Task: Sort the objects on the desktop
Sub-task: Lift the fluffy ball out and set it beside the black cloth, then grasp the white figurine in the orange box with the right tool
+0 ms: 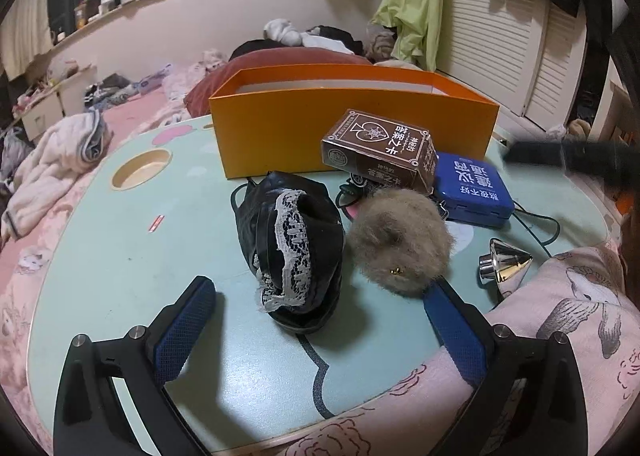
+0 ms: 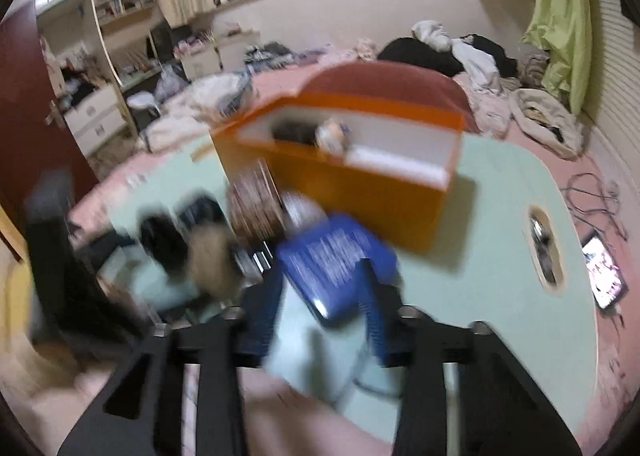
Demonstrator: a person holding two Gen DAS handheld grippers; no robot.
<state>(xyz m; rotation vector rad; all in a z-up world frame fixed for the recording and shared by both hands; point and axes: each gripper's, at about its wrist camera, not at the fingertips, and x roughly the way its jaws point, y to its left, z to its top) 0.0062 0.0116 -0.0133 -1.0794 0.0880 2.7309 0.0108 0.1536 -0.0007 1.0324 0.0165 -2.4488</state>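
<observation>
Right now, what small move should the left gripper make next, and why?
Probably ease forward and close on the black lace-trimmed pouch. The left gripper is wide open with the pouch just ahead, and the orange box stands open behind.

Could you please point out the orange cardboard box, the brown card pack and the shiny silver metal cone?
Orange cardboard box (image 1: 276, 135): left wrist view, on its front wall.
Brown card pack (image 1: 376, 137): left wrist view, on its top face.
Shiny silver metal cone (image 1: 510, 262): left wrist view, on its flared body.
</observation>
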